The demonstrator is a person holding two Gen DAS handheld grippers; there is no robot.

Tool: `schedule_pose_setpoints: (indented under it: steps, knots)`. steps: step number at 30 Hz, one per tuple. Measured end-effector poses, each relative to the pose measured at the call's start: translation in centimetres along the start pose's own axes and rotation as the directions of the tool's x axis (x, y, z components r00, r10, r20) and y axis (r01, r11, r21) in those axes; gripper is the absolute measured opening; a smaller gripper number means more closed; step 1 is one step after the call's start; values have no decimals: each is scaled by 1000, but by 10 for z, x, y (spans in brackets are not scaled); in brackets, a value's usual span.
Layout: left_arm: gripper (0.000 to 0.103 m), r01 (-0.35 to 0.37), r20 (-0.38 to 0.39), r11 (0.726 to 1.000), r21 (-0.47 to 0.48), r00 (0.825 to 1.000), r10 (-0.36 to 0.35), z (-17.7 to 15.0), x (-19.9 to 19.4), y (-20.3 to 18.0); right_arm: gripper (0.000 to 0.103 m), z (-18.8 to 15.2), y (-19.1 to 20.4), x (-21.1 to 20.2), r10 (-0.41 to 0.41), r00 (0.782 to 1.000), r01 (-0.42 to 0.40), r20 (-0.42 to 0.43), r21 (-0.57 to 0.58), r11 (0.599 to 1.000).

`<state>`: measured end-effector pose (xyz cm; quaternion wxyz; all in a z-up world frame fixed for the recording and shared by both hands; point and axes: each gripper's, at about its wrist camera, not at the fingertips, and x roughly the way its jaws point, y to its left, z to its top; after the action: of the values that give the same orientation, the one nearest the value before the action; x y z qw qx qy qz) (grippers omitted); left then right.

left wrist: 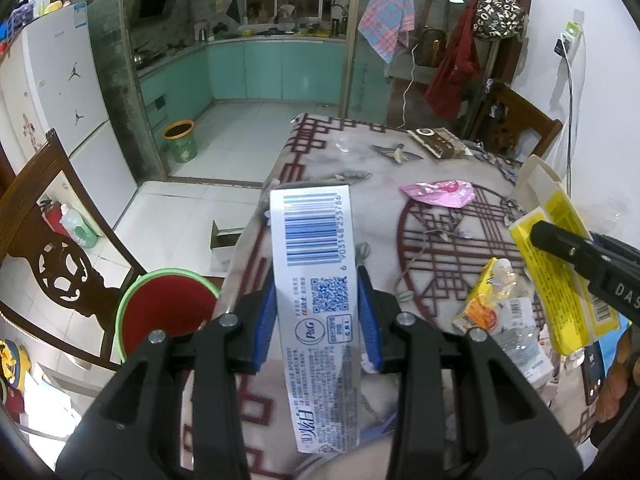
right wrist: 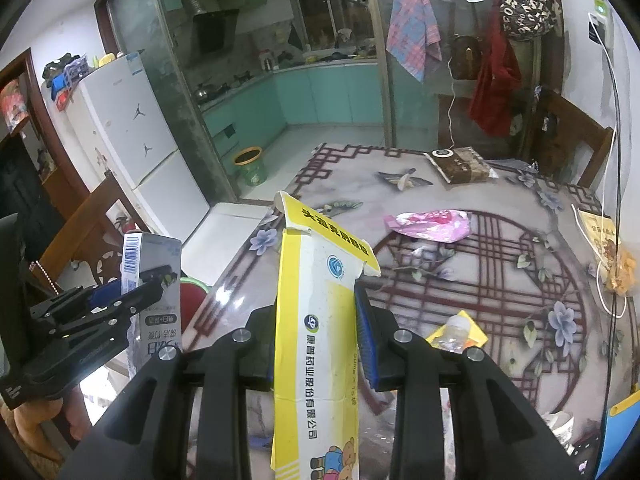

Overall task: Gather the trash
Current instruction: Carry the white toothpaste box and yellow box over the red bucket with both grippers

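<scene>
The left gripper (left wrist: 318,296) has its blue fingers (left wrist: 266,320) clamped on a silver box (left wrist: 316,280), one pad on each long side. The box stands up along the fingers, barcode end away from the camera, above the near left edge of the counter (left wrist: 360,152). In the right wrist view the same box (right wrist: 154,276) shows at the left, held in the left gripper (right wrist: 116,292), off the counter's edge.

The right gripper (right wrist: 320,336) has its fingers (right wrist: 366,344) closed on a yellow box (right wrist: 320,320), which is white and yellow with an open, torn flap at the top. It sticks up from the fingers over the near side of the counter (right wrist: 460,184). In the left wrist view this yellow box (left wrist: 556,256) shows at the right, with the right gripper (left wrist: 568,244) across it.

A red bin (left wrist: 168,312) with a green rim stands on the floor beside the counter's left edge, next to a dark wooden chair (left wrist: 60,264). Its rim (right wrist: 196,284) just peeks out beside the silver box in the right wrist view.

On the counter lie a pink wrapper (left wrist: 440,194), near the middle, a crumpled clear bottle (left wrist: 516,312) on a yellow pack (left wrist: 478,300) nearer the camera, and a brown packet (left wrist: 438,142) at the far side. A green pail (left wrist: 180,142) stands on the kitchen floor beyond.
</scene>
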<state>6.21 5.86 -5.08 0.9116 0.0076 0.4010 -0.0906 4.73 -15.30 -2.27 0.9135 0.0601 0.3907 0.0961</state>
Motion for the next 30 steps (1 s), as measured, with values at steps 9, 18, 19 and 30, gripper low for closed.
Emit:
schedule_pose_setpoints:
  steps: [9, 18, 19, 30]
  knots:
    - [36, 3, -10, 1000, 2, 1000, -3, 1, 1, 34, 30, 1, 35, 15, -4, 1000, 4, -14, 1, 1000]
    - [36, 19, -13, 1000, 7, 1000, -19, 3, 3, 67, 30, 2, 69, 27, -14, 1000, 14, -18, -1, 1000]
    - [36, 21, -13, 1000, 7, 1000, -21, 4, 4, 71, 30, 3, 72, 29, -15, 1000, 15, -18, -1, 1000]
    - [36, 7, -28, 1000, -12, 1000, -7, 3, 12, 119, 30, 7, 116, 51, -9, 999, 8, -39, -21, 1000]
